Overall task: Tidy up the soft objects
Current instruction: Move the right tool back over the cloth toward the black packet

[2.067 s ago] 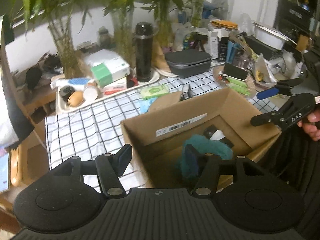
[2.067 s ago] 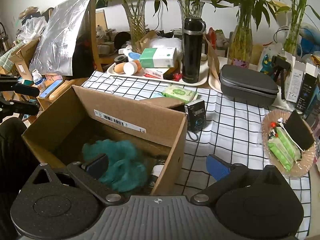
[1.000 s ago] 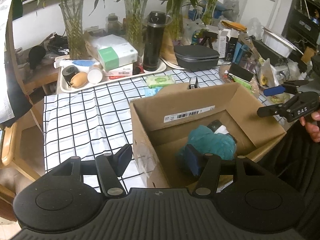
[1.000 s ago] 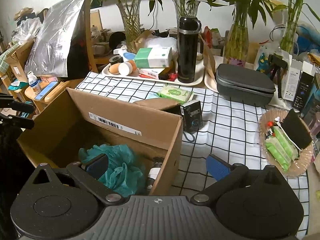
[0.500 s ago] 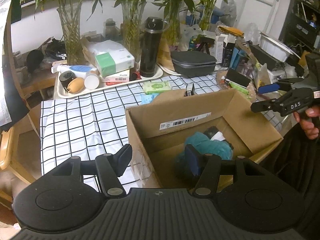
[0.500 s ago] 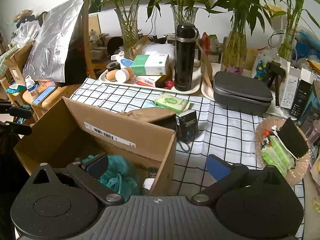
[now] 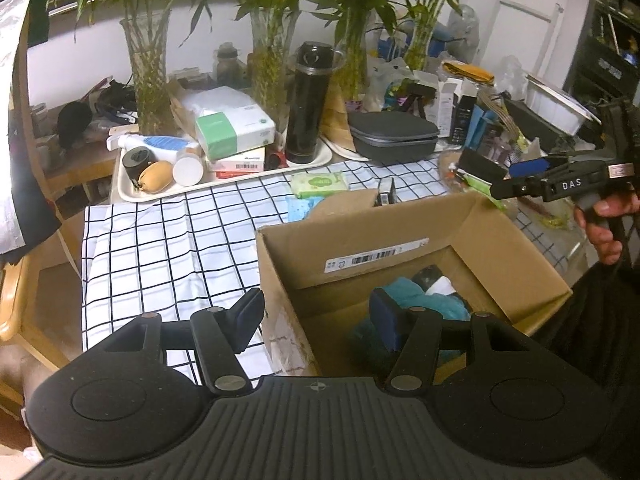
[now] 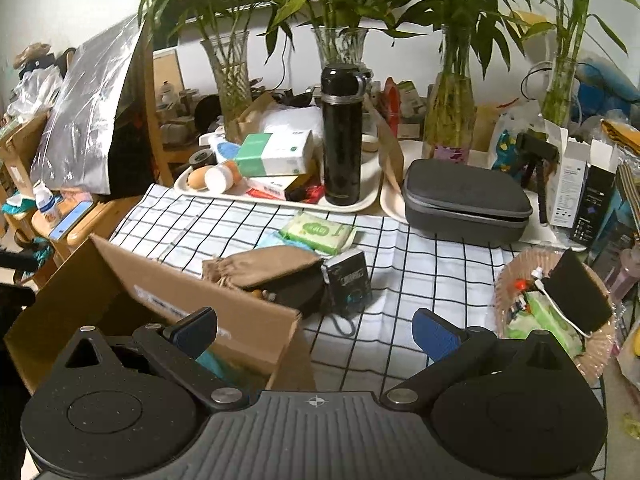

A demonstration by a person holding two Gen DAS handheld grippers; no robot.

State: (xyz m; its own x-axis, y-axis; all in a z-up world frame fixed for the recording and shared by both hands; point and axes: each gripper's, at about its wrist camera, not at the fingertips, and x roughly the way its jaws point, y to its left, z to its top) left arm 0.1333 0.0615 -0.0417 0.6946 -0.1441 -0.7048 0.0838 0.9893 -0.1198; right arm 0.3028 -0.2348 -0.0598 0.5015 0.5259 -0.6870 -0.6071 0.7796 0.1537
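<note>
Teal mesh bath sponge [image 7: 416, 300] lying inside cardboard box [image 7: 360, 236] at near edge of table. Tan drawstring pouch [image 8: 264, 266] outside, just behind box's far wall, on checked tablecloth [image 8: 420, 264]. Left gripper [image 7: 316, 320] spread and empty, straddling box's left wall. Right gripper [image 8: 316, 332] spread, empty. Judged next: approach pouch from above, pinch mid-body, clear wall before release.

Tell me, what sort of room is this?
Probably a lived-in home, at a cluttered dining or work table: a checked tablecloth, bamboo stems in glass vases, a tray of household bits and a black flask.
</note>
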